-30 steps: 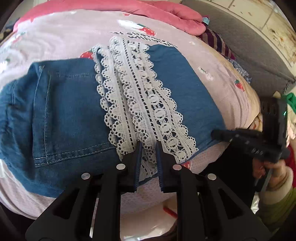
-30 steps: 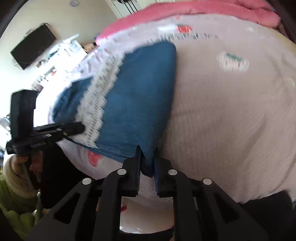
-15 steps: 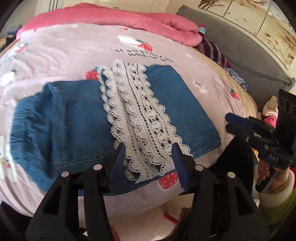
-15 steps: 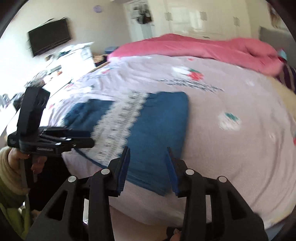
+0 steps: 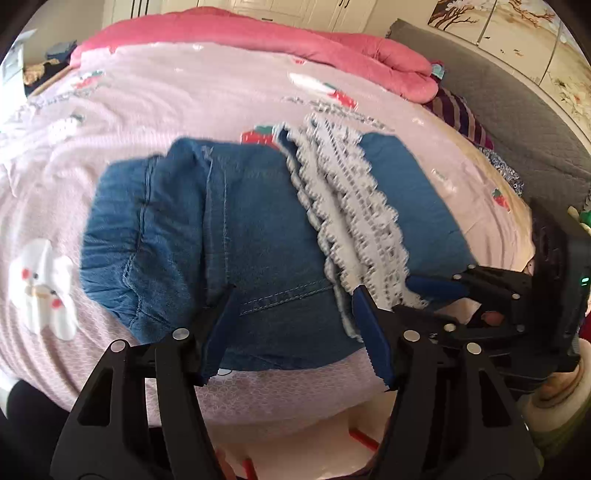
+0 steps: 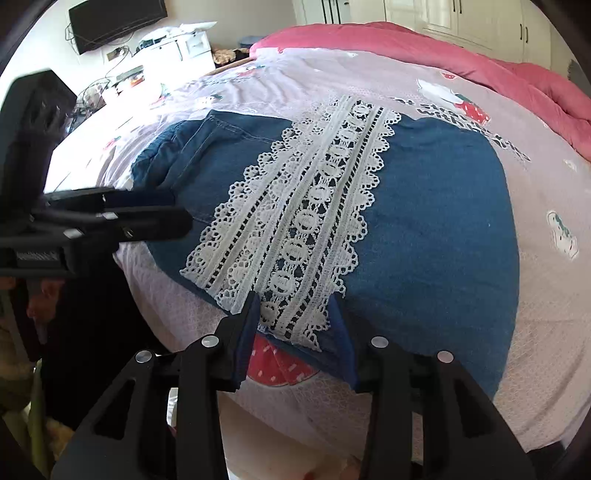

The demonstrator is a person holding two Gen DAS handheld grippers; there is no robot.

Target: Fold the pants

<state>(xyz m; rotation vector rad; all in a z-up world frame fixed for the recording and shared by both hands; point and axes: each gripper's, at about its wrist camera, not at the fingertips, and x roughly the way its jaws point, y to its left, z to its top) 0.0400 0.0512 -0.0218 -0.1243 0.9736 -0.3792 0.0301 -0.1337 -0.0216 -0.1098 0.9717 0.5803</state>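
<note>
Blue denim pants with a white lace hem band lie folded on the pink bedsheet near the bed's front edge. They also show in the right wrist view, with the lace across the middle. My left gripper is open and empty, just above the pants' near edge on the waist side. My right gripper is open and empty over the near end of the lace. Each gripper shows in the other's view: the right one, the left one.
The bed has a pink strawberry-print sheet and a rolled pink duvet at the back. A grey headboard is at the right. A white desk and wall TV stand beyond the bed's left side.
Both grippers let go of the pants' near edge, opened and pulled back. The left one moved towards the waist side; the right one moved left, over the lace.
</note>
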